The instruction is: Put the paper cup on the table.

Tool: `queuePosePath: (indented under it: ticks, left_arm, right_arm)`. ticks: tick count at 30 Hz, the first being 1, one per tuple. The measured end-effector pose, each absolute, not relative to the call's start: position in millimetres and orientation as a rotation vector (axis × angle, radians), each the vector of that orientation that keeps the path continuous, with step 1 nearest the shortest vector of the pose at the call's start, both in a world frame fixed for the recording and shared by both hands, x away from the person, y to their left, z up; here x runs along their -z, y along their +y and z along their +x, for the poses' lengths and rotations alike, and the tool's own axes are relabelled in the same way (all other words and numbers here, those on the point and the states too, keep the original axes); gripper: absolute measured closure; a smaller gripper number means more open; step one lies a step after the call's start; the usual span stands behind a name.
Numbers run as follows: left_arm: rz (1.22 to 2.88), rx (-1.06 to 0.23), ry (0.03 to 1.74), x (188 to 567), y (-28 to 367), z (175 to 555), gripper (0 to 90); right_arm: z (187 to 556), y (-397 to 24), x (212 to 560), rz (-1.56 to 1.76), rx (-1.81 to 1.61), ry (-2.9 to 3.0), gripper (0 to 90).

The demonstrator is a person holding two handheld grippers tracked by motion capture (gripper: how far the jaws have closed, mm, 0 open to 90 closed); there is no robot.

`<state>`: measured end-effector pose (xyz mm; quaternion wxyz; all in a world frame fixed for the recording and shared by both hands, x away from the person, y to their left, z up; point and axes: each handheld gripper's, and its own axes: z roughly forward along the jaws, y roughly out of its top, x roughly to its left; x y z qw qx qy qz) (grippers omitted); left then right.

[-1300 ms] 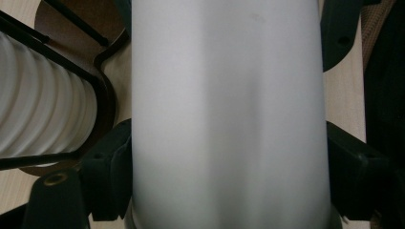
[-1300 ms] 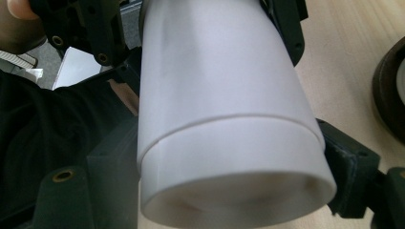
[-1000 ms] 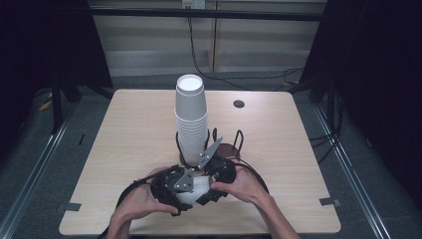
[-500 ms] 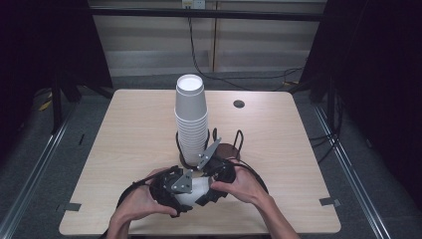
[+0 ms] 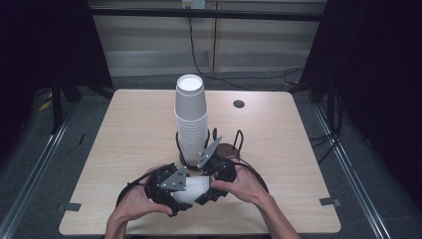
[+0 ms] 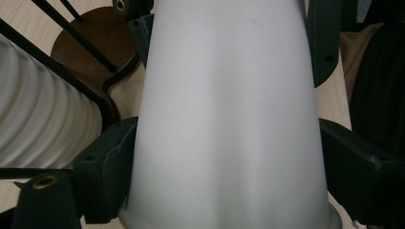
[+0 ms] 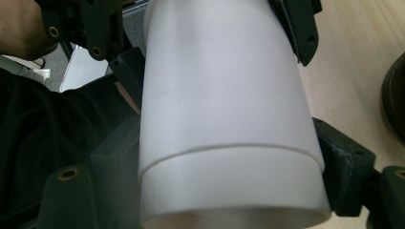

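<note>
**Two Grippers, One Pair of Nested Cups**

Here, at the near edge of the table (image 5: 124,129), a person holds white paper cups (image 5: 196,188) lying on their side between two tools. The left gripper (image 5: 185,193) is clamped across one end and the right gripper (image 5: 206,191) across the other; in the right gripper view a seam shows one cup (image 7: 224,109) sleeved inside another, so the job in hand looks like pulling the two apart. Done well, each claw would hold firmly without crushing the thin wall, and the pull would run straight along the cups' length, with a slight twist if they stick. Just behind the hands stands a tall stack of cups (image 5: 190,119) in a black wire holder (image 5: 215,137) on a dark round base (image 5: 229,149). That stack is the nearest obstacle: an outward pull should stay low and clear of it. A small dark disc (image 5: 239,103) sits well away near the far edge.
</note>
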<state>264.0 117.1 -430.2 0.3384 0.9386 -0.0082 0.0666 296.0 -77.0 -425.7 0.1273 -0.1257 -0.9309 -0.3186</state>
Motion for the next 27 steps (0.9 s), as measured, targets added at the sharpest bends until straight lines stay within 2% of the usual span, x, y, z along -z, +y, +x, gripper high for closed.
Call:
queuePosePath:
  ticks: [10, 27]
  left_arm:
    - [2.349, -0.172, -0.004, 422, 130, 266, 15.2]
    - [2.053, -0.253, 0.194, 409, 172, 271, 15.7]
  right_arm:
    - [297, -78, 427, -0.366, 0.945, -2.716, 22.0]
    - [298, -90, 431, -0.434, 0.991, -2.705, 21.9]
